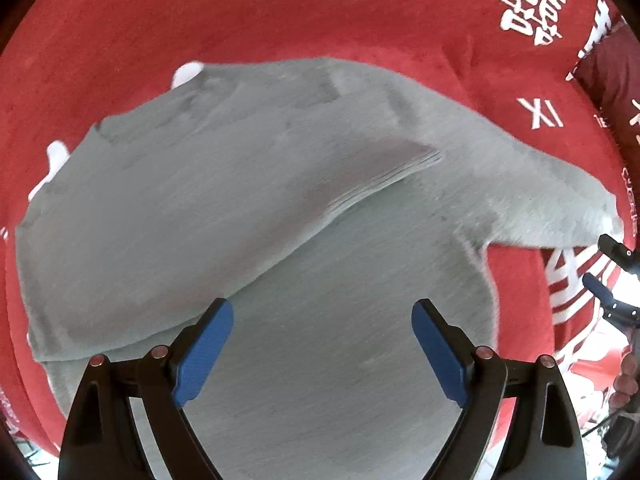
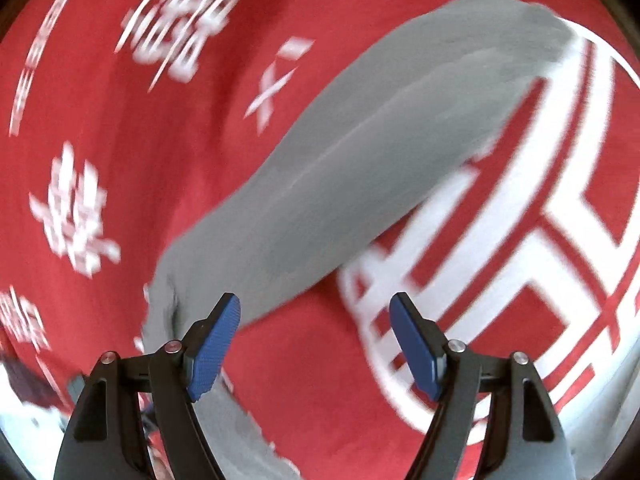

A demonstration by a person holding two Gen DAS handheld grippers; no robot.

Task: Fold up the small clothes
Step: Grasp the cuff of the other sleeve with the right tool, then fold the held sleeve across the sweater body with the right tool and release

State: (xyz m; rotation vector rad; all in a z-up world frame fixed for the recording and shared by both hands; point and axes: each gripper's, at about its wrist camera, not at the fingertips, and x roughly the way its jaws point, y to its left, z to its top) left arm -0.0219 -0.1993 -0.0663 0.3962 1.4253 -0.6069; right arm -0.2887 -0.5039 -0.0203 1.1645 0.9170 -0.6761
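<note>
A grey garment (image 1: 224,184) lies on a red cloth with white characters (image 1: 360,8). One part is folded over the body, with a diagonal fold edge across the middle. My left gripper (image 1: 322,312) is open and empty, hovering over the garment's near part. In the right wrist view a long grey part of the garment (image 2: 360,152), maybe a sleeve, runs diagonally from lower left to upper right. My right gripper (image 2: 314,312) is open and empty, its left finger (image 2: 216,344) beside the grey fabric's lower end. The right view is motion-blurred.
The red cloth (image 2: 100,128) covers the whole surface, with a large white emblem (image 2: 540,248) at the right. The other gripper's fingers (image 1: 612,252) and a hand show at the left view's right edge. A dark red object (image 1: 612,68) sits at the far right.
</note>
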